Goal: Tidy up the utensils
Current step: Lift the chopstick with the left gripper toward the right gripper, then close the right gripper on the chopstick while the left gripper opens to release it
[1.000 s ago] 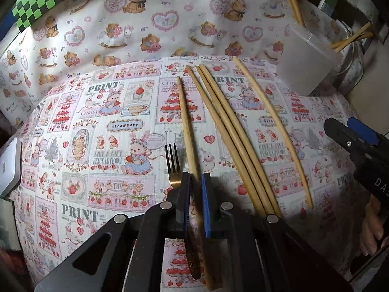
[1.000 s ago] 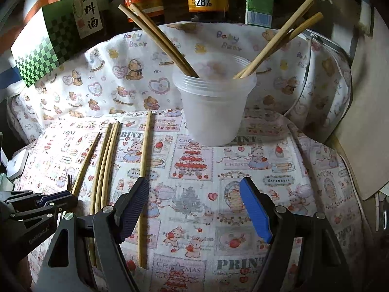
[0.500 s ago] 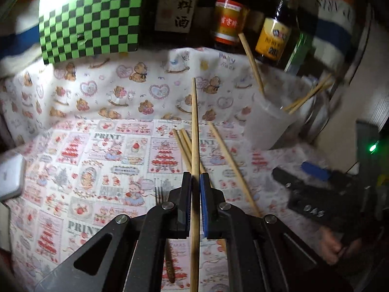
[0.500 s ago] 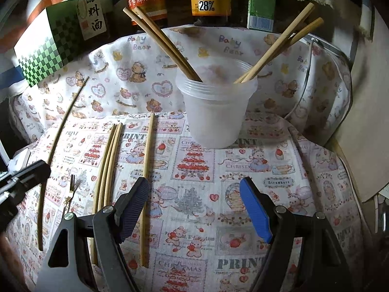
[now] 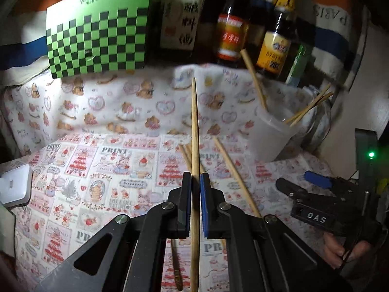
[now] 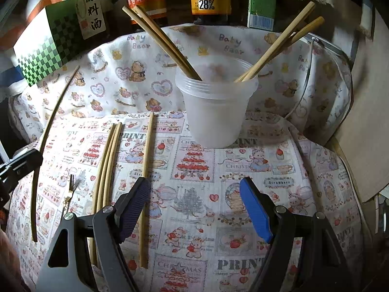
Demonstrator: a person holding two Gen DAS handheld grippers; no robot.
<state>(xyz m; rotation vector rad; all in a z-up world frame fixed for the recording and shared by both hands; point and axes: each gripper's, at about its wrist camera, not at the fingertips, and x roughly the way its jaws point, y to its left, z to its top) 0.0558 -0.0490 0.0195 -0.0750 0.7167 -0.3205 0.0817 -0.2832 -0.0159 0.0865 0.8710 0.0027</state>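
Plainly, the left gripper [image 5: 196, 202] had its two pads pressed nearly together on a single chopstick [image 5: 194, 131], which ran up the centre of the left wrist frame and stood clear of the printed cloth [image 5: 97, 170]. In the right wrist view the same stick appeared as a long curved line at the left edge of the frame, above the cloth. The right gripper [image 6: 194, 209] hung with its fingers spread wide and nothing between them, low in its own frame and facing the plastic cup [image 6: 216, 112].

The cup sat at the upper centre of the right wrist frame, already holding two pairs of chopsticks that leaned out to either side. On the cloth, left of centre in that frame, lay three chopsticks [image 6: 107, 165] close together, one more chopstick [image 6: 147, 170] just beside them, and a small fork [image 6: 69, 192] further left.

The step in hand looked to be carrying the lifted stick to the cup, with the loose pieces on the cloth not yet gathered. The next move would likely call for swinging the left gripper toward the cup at the right of its frame, tipping the stick more upright, lining its end over the rim between the leaning pairs, and only then letting go.
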